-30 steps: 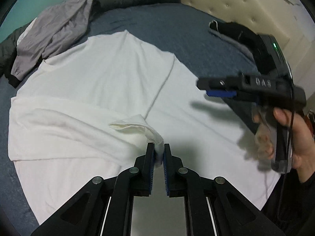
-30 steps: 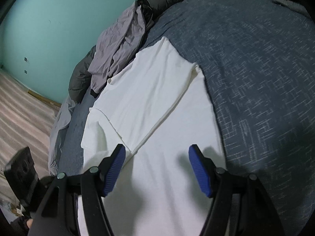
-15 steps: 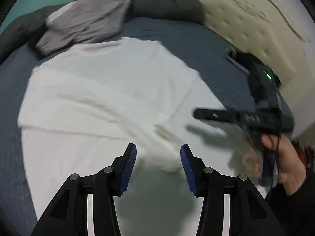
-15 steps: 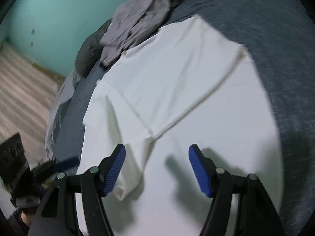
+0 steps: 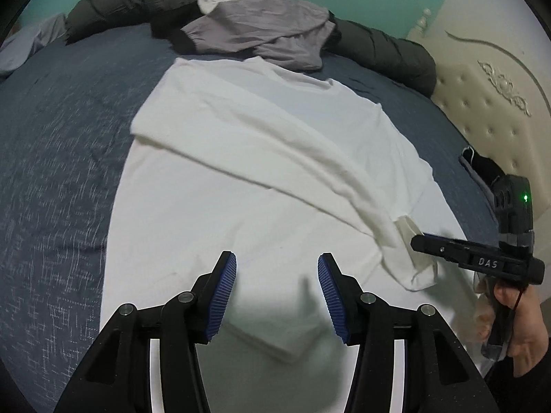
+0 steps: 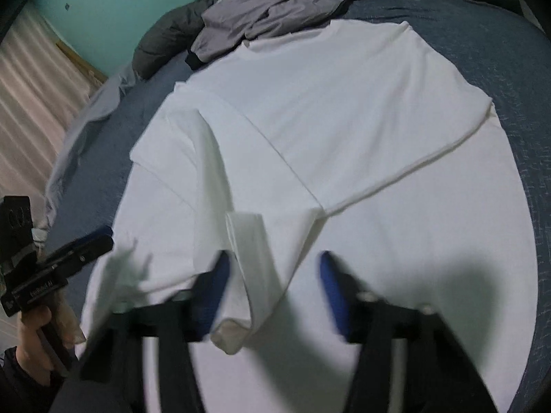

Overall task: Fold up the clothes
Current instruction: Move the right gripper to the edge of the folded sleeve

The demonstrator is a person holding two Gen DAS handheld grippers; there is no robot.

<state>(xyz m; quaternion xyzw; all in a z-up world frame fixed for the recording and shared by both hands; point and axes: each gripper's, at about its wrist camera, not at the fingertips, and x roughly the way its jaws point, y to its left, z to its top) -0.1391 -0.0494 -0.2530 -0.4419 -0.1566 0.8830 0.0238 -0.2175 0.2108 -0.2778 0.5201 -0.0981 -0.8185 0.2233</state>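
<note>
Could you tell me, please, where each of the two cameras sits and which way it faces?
Left wrist: on the left hand-held gripper, open, facing the white shirt and headboard; the right hand shows.
Right wrist: on the right hand-held gripper, open, over the folded sleeve, facing the teal wall; the left hand shows.
Shared: the shirt, grey garment, blue bedspread.

Black gripper [image 5: 277,296] arms with silver screws, ribbed blue fingers [image 5: 224,296], "DAS" lettering
</note>
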